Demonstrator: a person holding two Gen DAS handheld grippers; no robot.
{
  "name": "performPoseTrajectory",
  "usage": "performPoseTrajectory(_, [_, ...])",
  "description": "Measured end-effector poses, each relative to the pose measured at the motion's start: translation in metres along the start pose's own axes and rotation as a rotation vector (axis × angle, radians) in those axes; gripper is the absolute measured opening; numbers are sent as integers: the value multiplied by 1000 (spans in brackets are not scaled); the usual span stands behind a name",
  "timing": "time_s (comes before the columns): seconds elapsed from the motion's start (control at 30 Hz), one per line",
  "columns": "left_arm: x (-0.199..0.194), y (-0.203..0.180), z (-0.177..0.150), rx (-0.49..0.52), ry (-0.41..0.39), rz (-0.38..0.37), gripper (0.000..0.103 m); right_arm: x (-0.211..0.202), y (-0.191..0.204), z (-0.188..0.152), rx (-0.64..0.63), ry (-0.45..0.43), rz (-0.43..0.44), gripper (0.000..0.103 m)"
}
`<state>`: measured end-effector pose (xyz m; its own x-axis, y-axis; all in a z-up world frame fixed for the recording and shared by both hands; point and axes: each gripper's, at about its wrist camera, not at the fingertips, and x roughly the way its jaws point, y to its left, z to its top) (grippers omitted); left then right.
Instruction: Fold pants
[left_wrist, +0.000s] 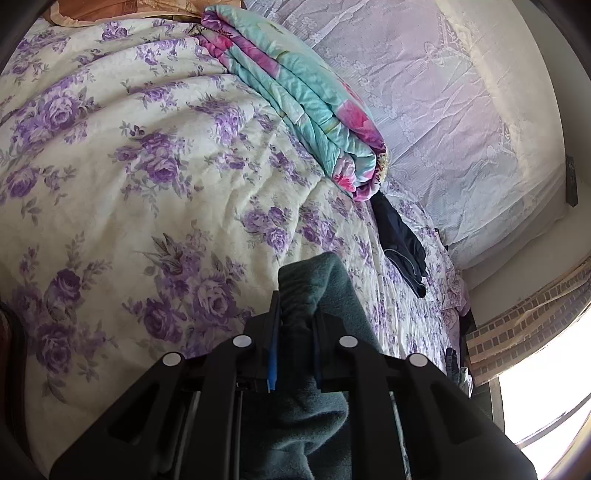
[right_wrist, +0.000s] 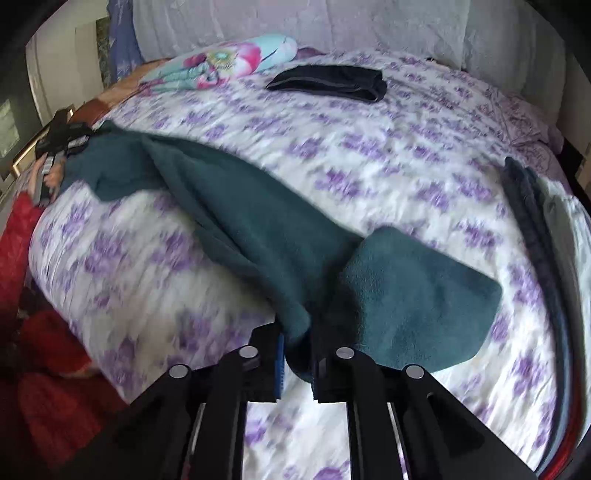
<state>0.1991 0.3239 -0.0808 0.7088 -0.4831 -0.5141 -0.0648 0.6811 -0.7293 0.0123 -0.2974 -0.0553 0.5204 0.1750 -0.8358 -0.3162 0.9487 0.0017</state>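
Left wrist view: the left gripper (left_wrist: 295, 325) is closed on a bunched end of the teal fleece pants (left_wrist: 314, 284), which hang down past the camera above the floral bedspread (left_wrist: 147, 166). A folded quilt (left_wrist: 295, 96) and a dark garment (left_wrist: 400, 243) lie ahead to the right, well apart.

Right wrist view, blurred: the right gripper (right_wrist: 297, 354) pinches the other end of the pants (right_wrist: 236, 206). Their long axis runs up-left toward the left gripper (right_wrist: 62, 136), probably taut. Open bedspread (right_wrist: 369, 155) lies beyond; the bed edge is on the left.
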Motion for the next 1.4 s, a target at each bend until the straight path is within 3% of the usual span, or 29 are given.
performPoseTrajectory(0.07, [0,1,0,-1,1,4,13,-2,10,-18,1,4,-13,24])
performPoseTrajectory(0.13, [-1,1,-1,-5,0,7,13,-16,8,-26,48,-29,29,34])
performPoseTrajectory(0.23, [-1,2,-2,-13,0,8,13,-43,-10,-23,161,-124,71,43])
performPoseTrajectory(0.33, [-1,2,-2,-11,-1,9,13,-58,-34,-12,265,-207,-12,58])
performPoseTrajectory(0.4, [-1,3,-2,-12,1,9,13,-57,-53,-2,330,-238,-92,60])
performPoseTrajectory(0.47, [-1,2,-2,-14,2,7,13,-46,-66,10,347,-238,-102,60])
performPoseTrajectory(0.63, [0,5,-2,-31,11,5,13,-14,-63,42,255,-187,-132,60])
performPoseTrajectory(0.73, [0,6,-2,-36,10,2,14,-2,-58,38,209,-103,-171,59])
performPoseTrajectory(0.83, [0,6,-2,-35,10,2,14,-18,-52,2,197,-32,-228,59])
performPoseTrajectory(1.0, [0,6,-3,-32,14,11,14,-48,-60,-75,223,83,-412,60])
performPoseTrajectory(1.07, [0,5,-3,-29,13,15,15,-65,-67,-89,294,35,-381,60])
performPoseTrajectory(1.2, [0,6,-4,-36,12,23,15,-84,-76,-77,398,-143,-209,65])
performPoseTrajectory(1.3, [-1,6,-5,-43,11,18,15,-72,-83,-63,405,-162,-161,66])
performPoseTrajectory(1.4, [0,6,-5,-44,13,17,15,-57,-97,-63,498,-161,-115,66])
